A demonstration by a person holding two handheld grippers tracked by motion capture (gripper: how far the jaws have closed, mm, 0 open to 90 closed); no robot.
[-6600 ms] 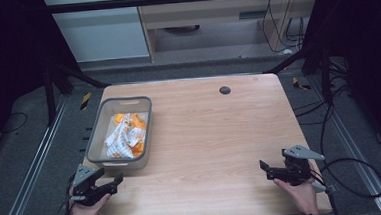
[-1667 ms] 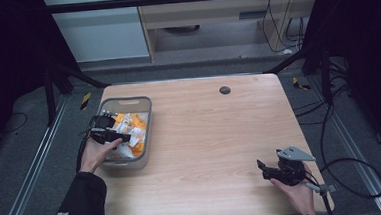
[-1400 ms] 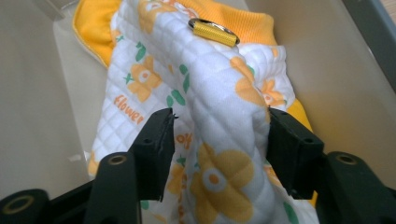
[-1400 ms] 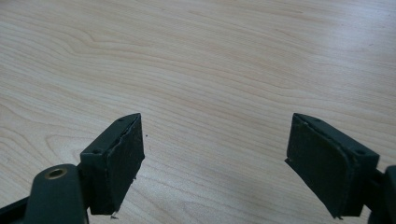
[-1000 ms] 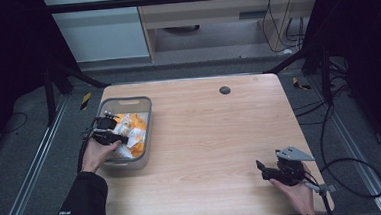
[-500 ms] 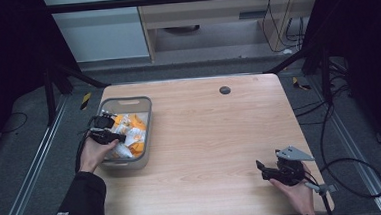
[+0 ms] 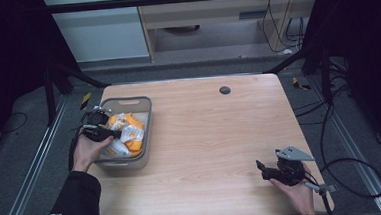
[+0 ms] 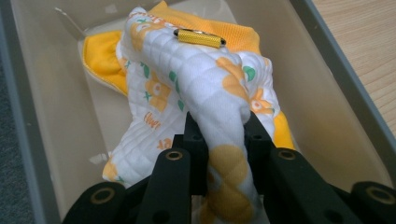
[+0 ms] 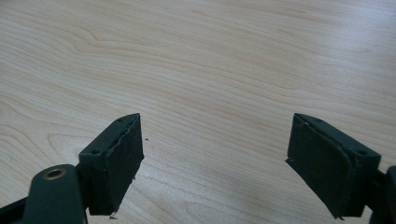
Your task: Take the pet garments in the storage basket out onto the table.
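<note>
Cloth [image 8: 205, 88], quilted, orange-flowered: left gripper [image 8: 219, 133] is pinching a fold in the bin [image 8: 42, 116], needing a straight lift; right gripper [image 9: 215, 158] is gaping, idling near right.

A bin [image 7: 145, 133] sits at the table's [image 7: 215, 136] left edge, roughly midway between its near and far sides. Inside the bin lies a bundle of quilted cloth [image 8: 205, 88], with a small cylinder [image 8: 199, 38] resting on top of it. The left gripper [image 7: 111, 134] reaches into the bin from its left side. The right gripper [image 7: 262, 169] lies far to the bin's right, at the table's near right corner. A round grommet [image 7: 224, 90] lies beyond the bin, to its right, near the far edge.
</note>
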